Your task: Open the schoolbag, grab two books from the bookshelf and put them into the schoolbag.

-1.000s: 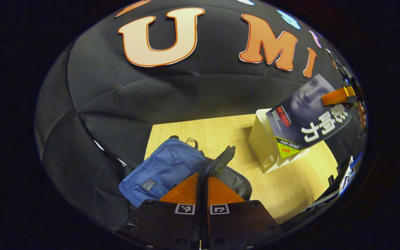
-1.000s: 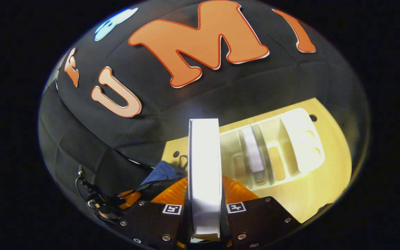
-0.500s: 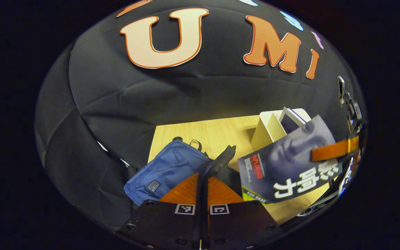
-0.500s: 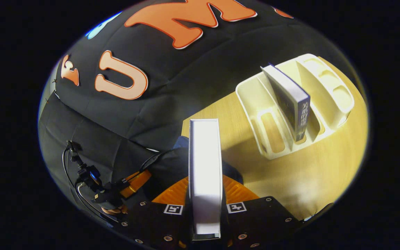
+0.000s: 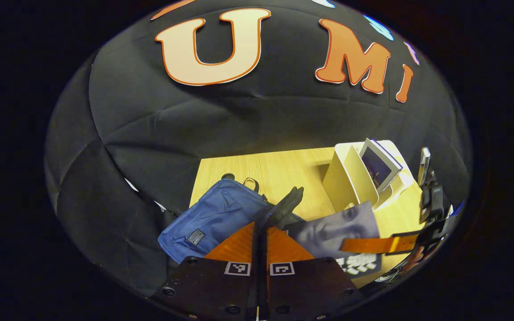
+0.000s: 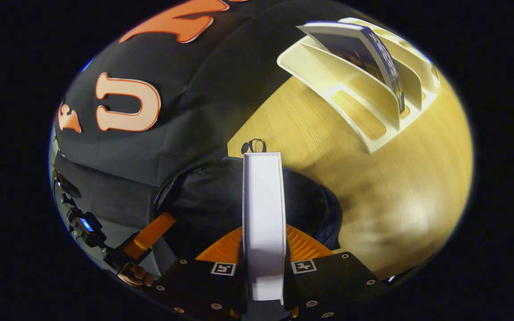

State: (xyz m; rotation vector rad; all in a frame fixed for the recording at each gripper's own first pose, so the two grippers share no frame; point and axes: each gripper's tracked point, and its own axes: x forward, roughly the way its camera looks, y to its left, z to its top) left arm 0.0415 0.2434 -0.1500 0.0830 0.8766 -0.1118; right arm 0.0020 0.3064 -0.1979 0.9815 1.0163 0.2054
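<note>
The blue schoolbag (image 5: 212, 218) lies on the wooden table (image 5: 275, 174). My left gripper (image 5: 260, 225) is shut on the bag's black opening flap (image 5: 287, 206) and holds it up. My right gripper (image 6: 263, 229) is shut on a dark-covered book (image 6: 263, 209), its white page edge facing the camera. That book (image 5: 335, 229) hangs tilted just over the bag's dark open mouth (image 6: 203, 200). In the right gripper view the left gripper (image 6: 147, 234) shows at the bag's left rim. A second book (image 6: 364, 49) leans in the white bookshelf (image 6: 359, 111).
The bookshelf (image 5: 355, 178) stands on the table right of the bag, with several upright dividers. Bare tabletop lies between bag and shelf. A hand (image 6: 134, 276) holds the left gripper. The black booth wall rises close behind the table.
My right gripper has carried the book down and leftward, from above the bookshelf to just over the bag's open mouth. The left gripper has kept its hold on the flap.
</note>
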